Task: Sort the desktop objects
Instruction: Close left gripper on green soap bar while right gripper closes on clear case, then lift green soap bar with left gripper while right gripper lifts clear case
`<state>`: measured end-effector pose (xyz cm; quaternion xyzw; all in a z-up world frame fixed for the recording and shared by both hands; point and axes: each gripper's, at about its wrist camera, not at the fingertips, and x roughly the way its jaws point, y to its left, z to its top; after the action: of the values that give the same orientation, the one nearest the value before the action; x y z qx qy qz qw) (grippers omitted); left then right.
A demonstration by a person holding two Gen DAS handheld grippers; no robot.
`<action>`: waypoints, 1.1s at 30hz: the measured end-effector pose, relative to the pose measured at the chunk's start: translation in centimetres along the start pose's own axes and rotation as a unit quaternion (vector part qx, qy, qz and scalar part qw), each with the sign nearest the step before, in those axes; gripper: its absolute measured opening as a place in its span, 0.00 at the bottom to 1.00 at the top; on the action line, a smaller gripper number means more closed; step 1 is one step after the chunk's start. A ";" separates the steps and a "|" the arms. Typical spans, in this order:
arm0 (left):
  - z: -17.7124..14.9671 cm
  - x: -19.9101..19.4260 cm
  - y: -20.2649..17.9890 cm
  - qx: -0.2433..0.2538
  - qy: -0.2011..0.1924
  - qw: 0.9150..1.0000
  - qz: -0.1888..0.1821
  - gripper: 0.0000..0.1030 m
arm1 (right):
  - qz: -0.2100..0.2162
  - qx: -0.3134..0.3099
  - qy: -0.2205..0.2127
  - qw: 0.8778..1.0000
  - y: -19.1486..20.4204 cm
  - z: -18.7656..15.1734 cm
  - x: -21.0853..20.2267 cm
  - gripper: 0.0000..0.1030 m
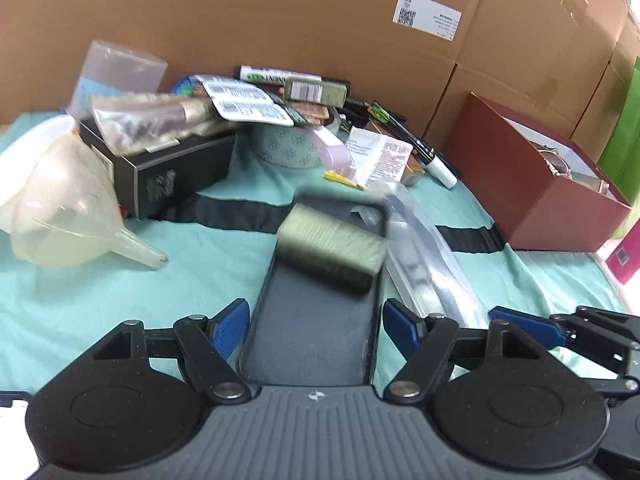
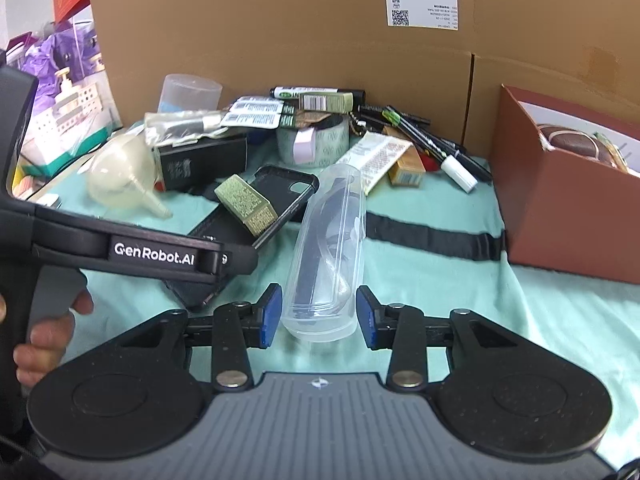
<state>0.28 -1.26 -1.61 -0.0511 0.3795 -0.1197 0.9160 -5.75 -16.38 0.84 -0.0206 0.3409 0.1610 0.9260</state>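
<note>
A black phone case (image 1: 316,320) lies on the green cloth with a small olive box (image 1: 332,246) on it. My left gripper (image 1: 316,330) is open, its blue pads on either side of the case's near end. My right gripper (image 2: 318,316) is open, its pads on either side of the near end of a clear plastic glasses case (image 2: 328,248) lying beside the phone case (image 2: 264,208). The olive box (image 2: 246,204) also shows in the right wrist view. The clear case appears in the left wrist view (image 1: 424,256).
A clear funnel (image 1: 72,208), a black box (image 1: 168,168), a tape roll (image 1: 288,148), markers (image 1: 412,140) and packets are piled at the back. A red-brown open box (image 1: 536,176) stands right. Cardboard boxes (image 1: 280,20) form the back wall.
</note>
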 end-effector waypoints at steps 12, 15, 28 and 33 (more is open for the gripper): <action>2.3 1.2 -1.0 -0.003 -0.012 1.000 0.002 0.76 | -0.004 0.007 -0.014 1.000 -0.4 0.0 0.0 0.51; 2.5 1.8 -1.1 -0.005 -0.009 1.000 -0.001 0.71 | -0.006 0.010 -0.015 1.000 -0.8 0.0 0.2 0.51; 3.0 4.0 0.2 -0.026 0.013 1.000 0.004 0.67 | -0.004 0.018 -0.010 1.000 -1.4 0.2 1.2 0.51; 3.2 1.9 -0.3 -0.012 -0.010 1.000 -0.019 0.67 | -0.004 0.021 -0.011 1.000 -1.5 0.2 1.1 0.51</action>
<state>3.75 -2.02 -0.61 -0.0705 0.3708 -0.1320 0.9166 -4.35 -17.43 0.17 -0.0010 0.3335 0.1507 0.9306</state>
